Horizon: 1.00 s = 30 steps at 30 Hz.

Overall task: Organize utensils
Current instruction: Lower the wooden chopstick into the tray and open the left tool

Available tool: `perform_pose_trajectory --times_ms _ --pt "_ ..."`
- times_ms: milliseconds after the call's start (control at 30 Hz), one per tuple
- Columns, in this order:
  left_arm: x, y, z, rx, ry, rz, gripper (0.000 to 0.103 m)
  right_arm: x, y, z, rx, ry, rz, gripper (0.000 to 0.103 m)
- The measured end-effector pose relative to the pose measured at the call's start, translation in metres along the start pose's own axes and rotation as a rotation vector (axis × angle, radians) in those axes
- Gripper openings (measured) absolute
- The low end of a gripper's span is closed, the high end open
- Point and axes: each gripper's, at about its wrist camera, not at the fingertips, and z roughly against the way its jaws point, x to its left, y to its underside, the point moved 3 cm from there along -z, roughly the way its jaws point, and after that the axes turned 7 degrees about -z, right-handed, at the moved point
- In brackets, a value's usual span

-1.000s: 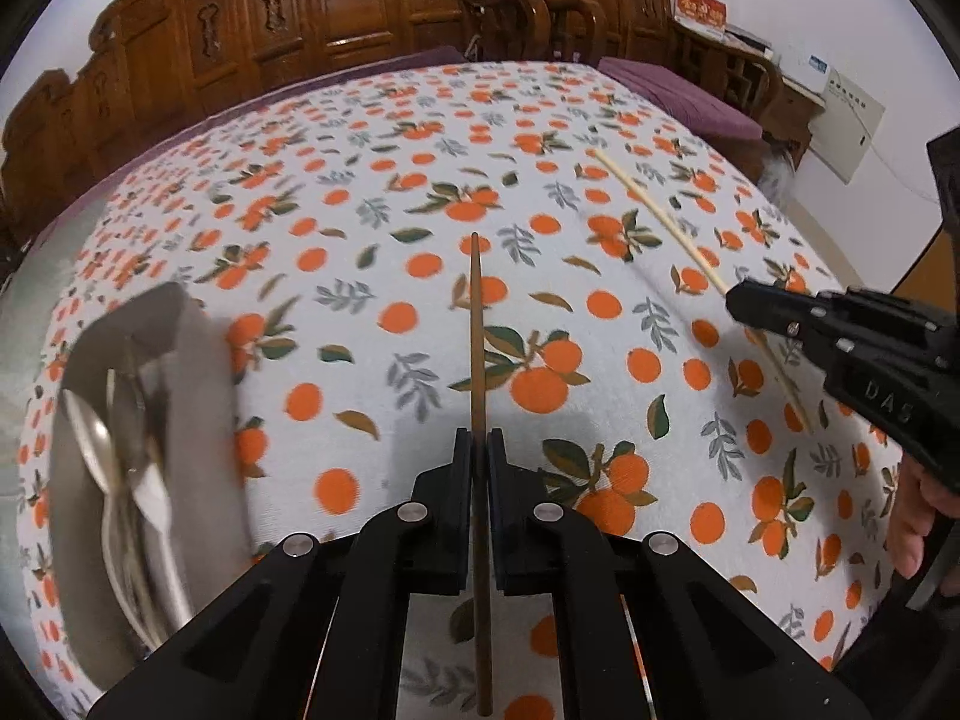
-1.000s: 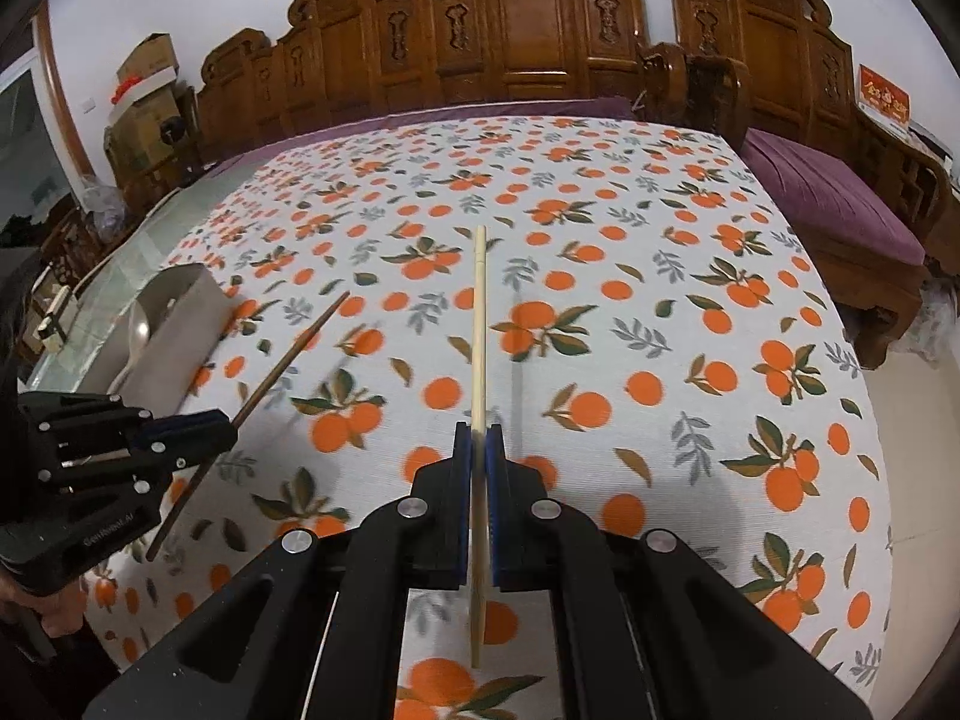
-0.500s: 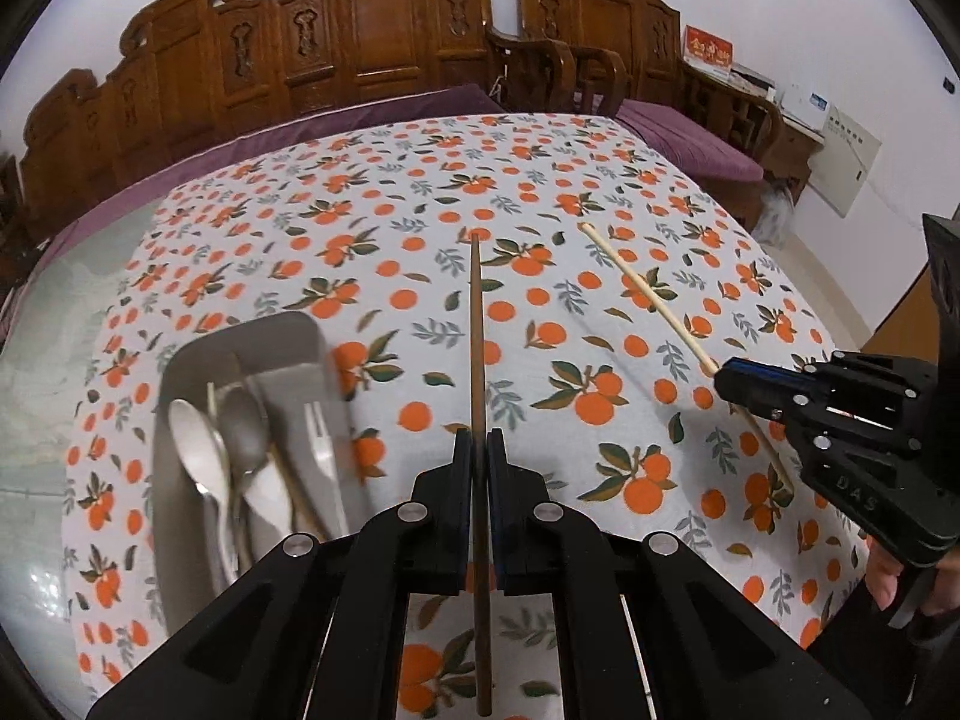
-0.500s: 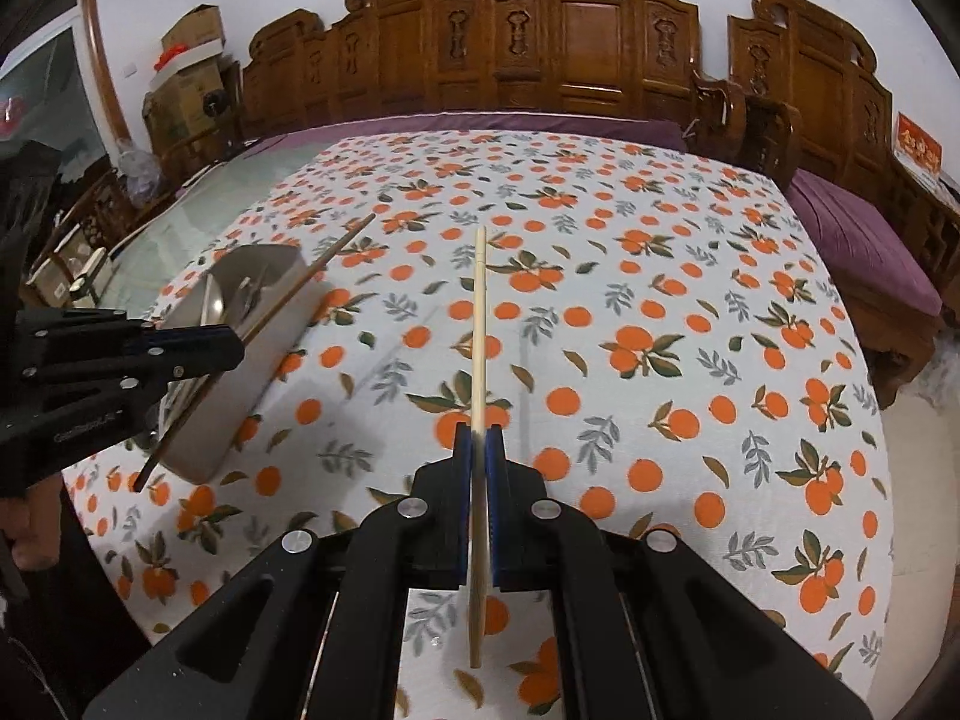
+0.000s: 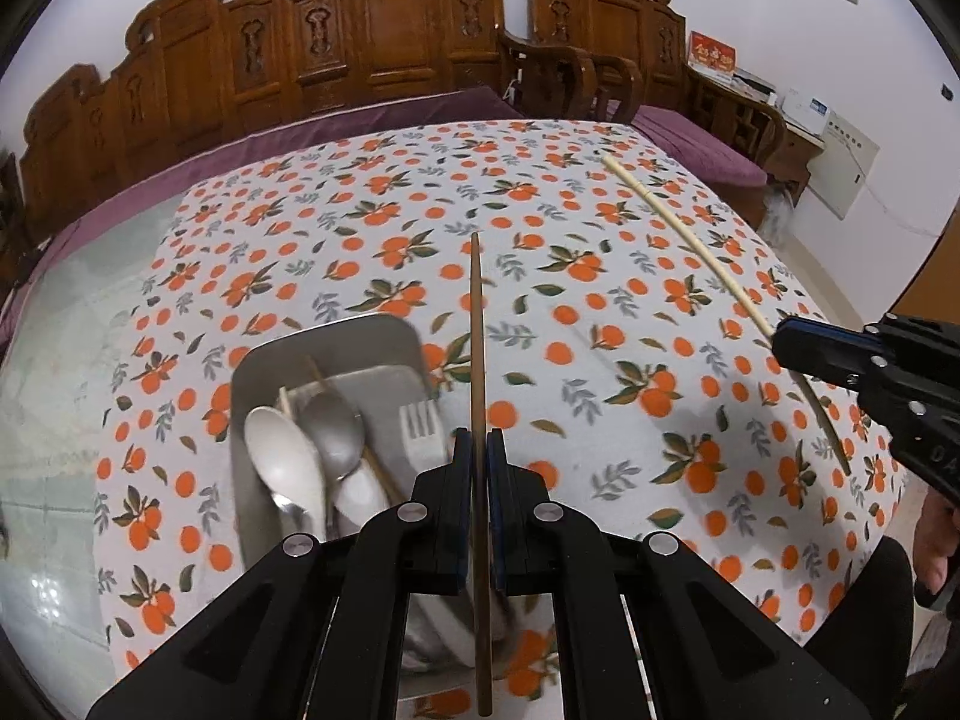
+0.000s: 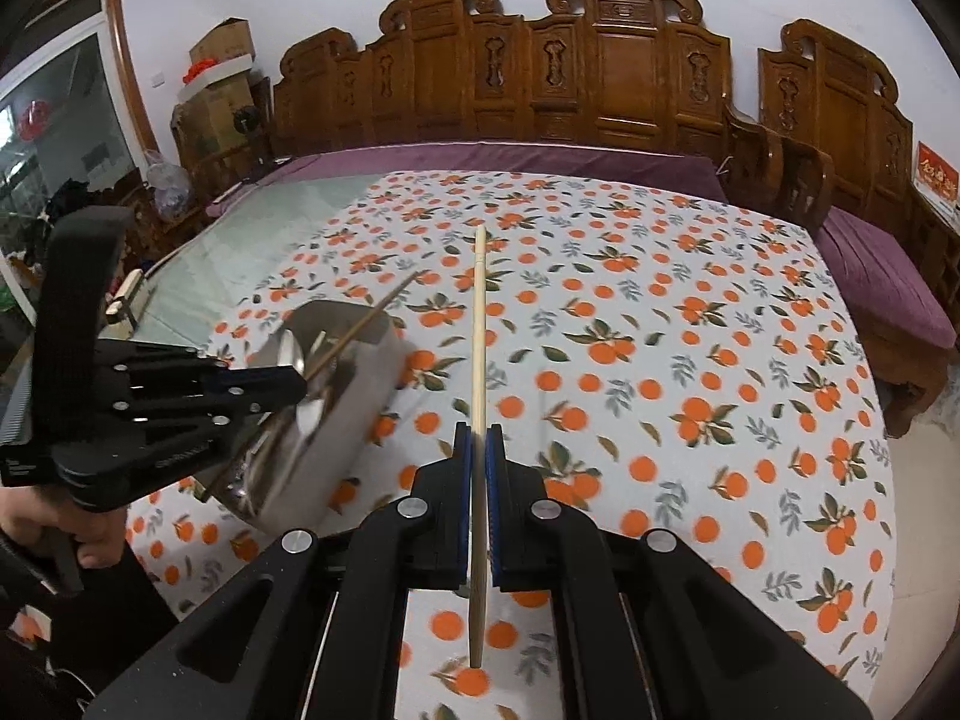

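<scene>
Item: metal tray, on surface with orange-print cloth. Contents already filed: white spoon, steel spoon, fork, pale stick under spoons, likely chopstick, partly hidden.

Item: dark chopstick. My left jaws clamped on it, held above tray's right edge. Not yet filed.

Item: light chopstick. My right jaws clamped on it, over cloth just right of tray. Not yet filed.

Loose utensils on cloth: none seen.

Status: most done; two chopsticks left to deposit.
</scene>
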Motion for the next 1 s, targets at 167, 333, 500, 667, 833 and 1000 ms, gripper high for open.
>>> perform_pose_trajectory --times_ms 167,333,500,667,833,1000 --pt "0.024 0.008 -0.006 0.011 0.016 0.016 0.004 0.013 0.000 -0.004 0.015 -0.009 -0.008 0.006" --pt "0.046 0.019 -0.018 0.037 0.030 0.029 0.004 0.025 0.001 -0.009 0.024 -0.016 -0.003 0.006" --pt "0.057 0.032 -0.029 0.068 0.034 0.040 0.004 0.037 0.006 -0.017 0.039 -0.029 0.012 0.006" --pt "0.060 0.042 -0.036 0.079 0.030 0.049 0.004 0.046 0.012 -0.026 0.058 -0.045 0.008 0.006" --pt "0.063 0.043 -0.043 0.090 0.036 0.065 0.004 0.052 0.014 -0.033 0.067 -0.060 -0.001 0.006" --pt "0.065 0.041 -0.040 0.076 0.016 0.063 0.004 0.060 0.015 -0.040 0.074 -0.076 -0.007 0.006"
